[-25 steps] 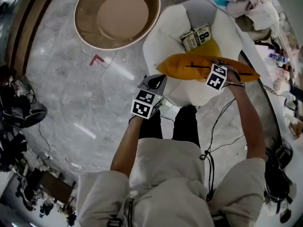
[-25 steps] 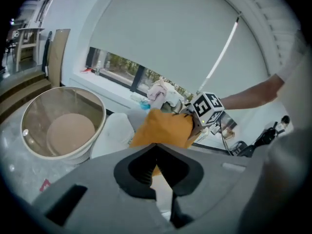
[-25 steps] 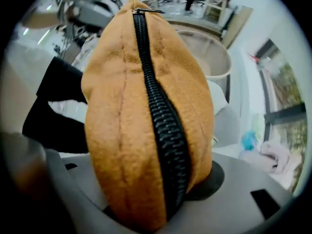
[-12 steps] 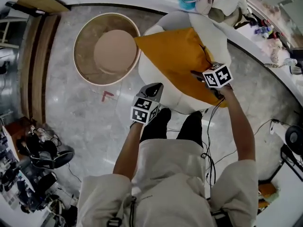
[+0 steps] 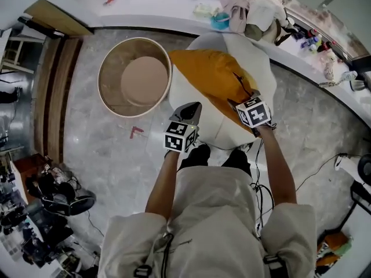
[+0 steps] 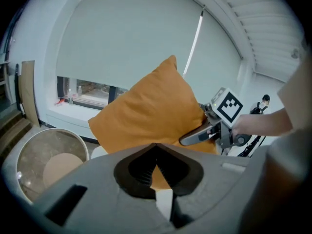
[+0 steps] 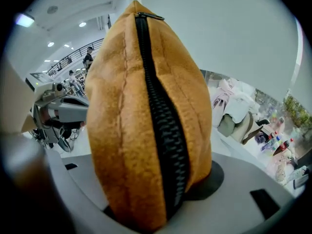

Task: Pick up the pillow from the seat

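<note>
The orange pillow (image 5: 211, 74) with a black zip hangs upright above the white seat (image 5: 264, 62), clear of its cushion. My right gripper (image 5: 239, 101) is shut on the pillow's zip edge (image 7: 156, 130), which fills the right gripper view. The left gripper view shows the pillow (image 6: 146, 111) and the right gripper (image 6: 207, 130) clamped on its lower right edge. My left gripper (image 5: 190, 110) hovers just left of the seat's front, short of the pillow. Its jaws meet at the tips and hold nothing.
A round wooden tub (image 5: 138, 77) stands on the marble floor left of the seat. The window ledge (image 5: 255, 10) behind holds clothes and small items. Cables (image 5: 264, 187) trail by the person's legs. Dark gear (image 5: 55, 204) lies lower left.
The pillow has gone from lying flat on the seat to hanging upright above it in the right gripper. Both grippers have risen; the left has stayed shut and holds nothing.
</note>
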A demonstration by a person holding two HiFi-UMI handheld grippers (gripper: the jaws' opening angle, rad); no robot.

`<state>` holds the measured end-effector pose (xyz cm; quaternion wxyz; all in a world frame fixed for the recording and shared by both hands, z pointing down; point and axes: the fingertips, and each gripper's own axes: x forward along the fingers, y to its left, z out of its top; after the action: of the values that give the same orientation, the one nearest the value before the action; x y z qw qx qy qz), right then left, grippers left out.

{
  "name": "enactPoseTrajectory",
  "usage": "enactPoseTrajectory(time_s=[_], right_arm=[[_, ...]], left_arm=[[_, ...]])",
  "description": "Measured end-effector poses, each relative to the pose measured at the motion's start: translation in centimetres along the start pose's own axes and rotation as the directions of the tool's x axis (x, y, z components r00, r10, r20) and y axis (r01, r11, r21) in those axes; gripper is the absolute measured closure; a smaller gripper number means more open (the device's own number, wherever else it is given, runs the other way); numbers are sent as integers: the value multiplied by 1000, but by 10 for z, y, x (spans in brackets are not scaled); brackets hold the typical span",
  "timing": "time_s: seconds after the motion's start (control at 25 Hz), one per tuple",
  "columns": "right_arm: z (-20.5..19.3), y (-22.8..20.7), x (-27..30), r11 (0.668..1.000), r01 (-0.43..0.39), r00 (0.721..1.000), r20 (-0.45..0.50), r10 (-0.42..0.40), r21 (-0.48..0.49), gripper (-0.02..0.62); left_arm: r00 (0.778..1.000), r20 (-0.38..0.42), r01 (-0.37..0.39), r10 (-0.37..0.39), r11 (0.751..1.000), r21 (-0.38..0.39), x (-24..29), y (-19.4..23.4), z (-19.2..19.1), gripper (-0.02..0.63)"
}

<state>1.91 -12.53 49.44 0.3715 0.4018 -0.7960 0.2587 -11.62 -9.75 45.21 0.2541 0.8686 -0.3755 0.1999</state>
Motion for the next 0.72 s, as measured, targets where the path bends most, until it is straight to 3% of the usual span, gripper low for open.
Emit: enactPoseTrajectory(time_s=[0.12,0.32,0.72], right_arm=[[-2,-3,-11,1000,2,999,39,-3,17,318],[-7,-4,-36,997,-78,992,96,76,11,319],[-25,-30,-98,982,-162,975,137,174,-94,319]], left_arm=[[999,29,-42,41,999,5,-1,-9,13,597],[993,55,-110,109,994,11,6,-41,21,597],[950,168,-263,264,964,-28,20,-130,57,597]])
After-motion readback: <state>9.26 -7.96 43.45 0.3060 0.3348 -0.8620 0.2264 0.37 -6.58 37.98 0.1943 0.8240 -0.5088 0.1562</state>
